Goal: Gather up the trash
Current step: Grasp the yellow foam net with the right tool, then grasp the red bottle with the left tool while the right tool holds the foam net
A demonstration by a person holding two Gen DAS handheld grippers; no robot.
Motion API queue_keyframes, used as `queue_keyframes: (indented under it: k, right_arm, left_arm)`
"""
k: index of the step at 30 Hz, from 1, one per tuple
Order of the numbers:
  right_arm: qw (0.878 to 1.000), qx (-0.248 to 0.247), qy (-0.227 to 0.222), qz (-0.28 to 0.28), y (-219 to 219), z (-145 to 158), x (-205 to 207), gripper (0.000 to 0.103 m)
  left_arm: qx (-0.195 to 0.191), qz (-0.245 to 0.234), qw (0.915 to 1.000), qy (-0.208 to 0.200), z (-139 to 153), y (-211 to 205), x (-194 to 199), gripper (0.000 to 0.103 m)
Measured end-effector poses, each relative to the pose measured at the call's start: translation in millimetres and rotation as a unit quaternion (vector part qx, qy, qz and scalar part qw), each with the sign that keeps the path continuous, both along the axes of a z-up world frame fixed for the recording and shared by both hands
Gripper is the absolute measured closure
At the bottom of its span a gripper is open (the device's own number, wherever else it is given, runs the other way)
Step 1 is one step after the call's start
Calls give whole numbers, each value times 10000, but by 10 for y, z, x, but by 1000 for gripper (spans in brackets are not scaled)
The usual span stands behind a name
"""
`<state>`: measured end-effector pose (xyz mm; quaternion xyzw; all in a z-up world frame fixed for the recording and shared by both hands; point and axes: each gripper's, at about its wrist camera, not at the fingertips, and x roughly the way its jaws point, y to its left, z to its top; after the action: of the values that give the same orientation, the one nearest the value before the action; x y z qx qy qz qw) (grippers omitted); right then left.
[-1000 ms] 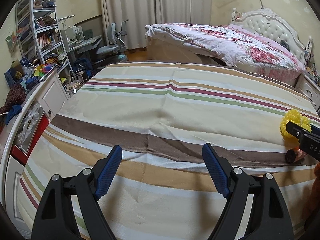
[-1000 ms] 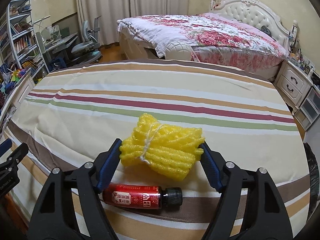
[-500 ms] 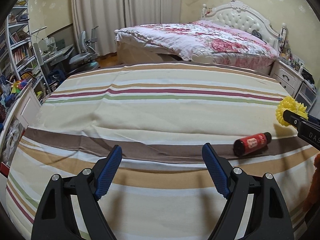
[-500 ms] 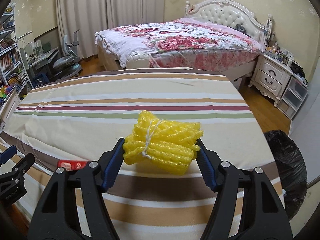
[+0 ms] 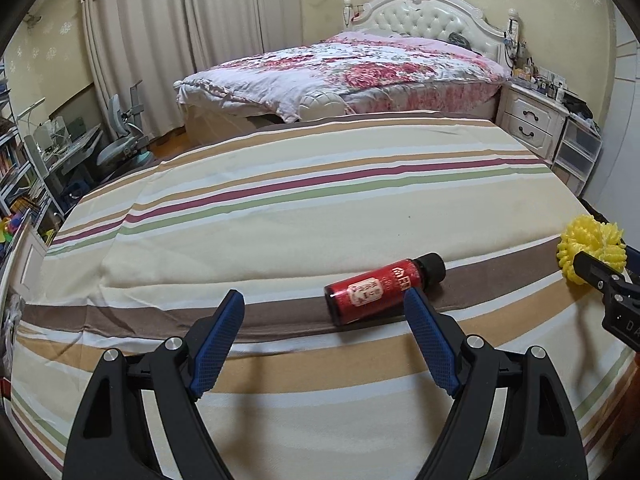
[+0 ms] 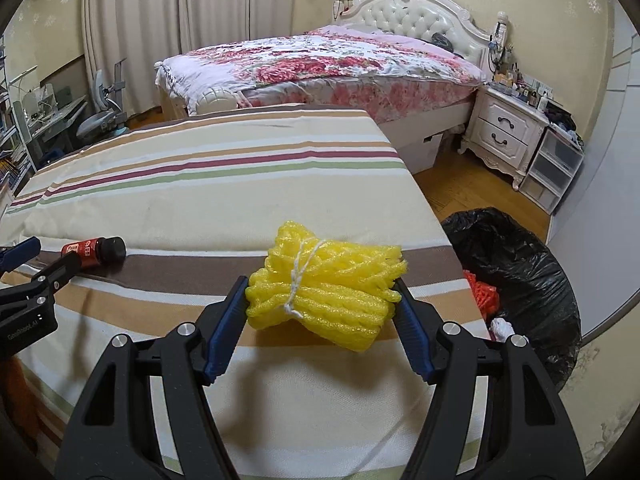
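Above the striped bed cover (image 6: 280, 184), the right gripper (image 6: 320, 300) clamps the yellow foam net bundle (image 6: 326, 292), the left gripper (image 5: 324, 316) gapes empty just before the red bottle (image 5: 380, 286), and the black trash bag (image 6: 516, 264) waits beyond the cover's right edge.

The red bottle (image 5: 383, 289) has its base hidden behind the left gripper's (image 5: 324, 316) right finger (image 5: 430, 340), its label print too small to read.

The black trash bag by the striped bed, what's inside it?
Inside the black trash bag, something orange-red and something white and crumpled show near its opening. Anything deeper is hidden by the bag's folds and the bed edge.
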<state>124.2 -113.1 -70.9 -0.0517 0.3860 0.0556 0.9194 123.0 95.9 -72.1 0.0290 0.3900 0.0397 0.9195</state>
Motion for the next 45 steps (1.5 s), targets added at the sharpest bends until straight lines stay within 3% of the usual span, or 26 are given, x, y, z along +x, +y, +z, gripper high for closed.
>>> queue_keyframes:
  k: [9,13,14,33,37,40,43,45]
  right_arm:
    - [9996,190,184,62,-62,-89,10,34]
    - [9995,207,242,57,-47,-125,24,34]
    - [9995,211,248,57,-54,-123,24,34]
    - [9994,226,250,58,-63,-146,18,34]
    - [9994,219,246,59,-60,-149,17,34]
    - [9994,226,248,59,-61,-148,18,33]
    - [9994,225,247,58,-59,-149,18,33]
    - [9994,228,247,58,-60,-149,18,33]
  left_arm:
    - [176,-428,9988,144,-78,-207,139,24]
    - [194,-476,9983,259,-126,-232,134,45]
    - [174,-486,9983,256,-131,-231,117,46]
    - [24,-267,9990,348,-144,-242,-132,46]
    - [101,-374,9986,363,-149,-276,-108,32]
    - [182,-455,9982,359,-157,-311,-75,31]
    - [190,-507,9979,350,-154,-318,-30,31]
    - [113,-551,9978,341,-155,-317,-20,40]
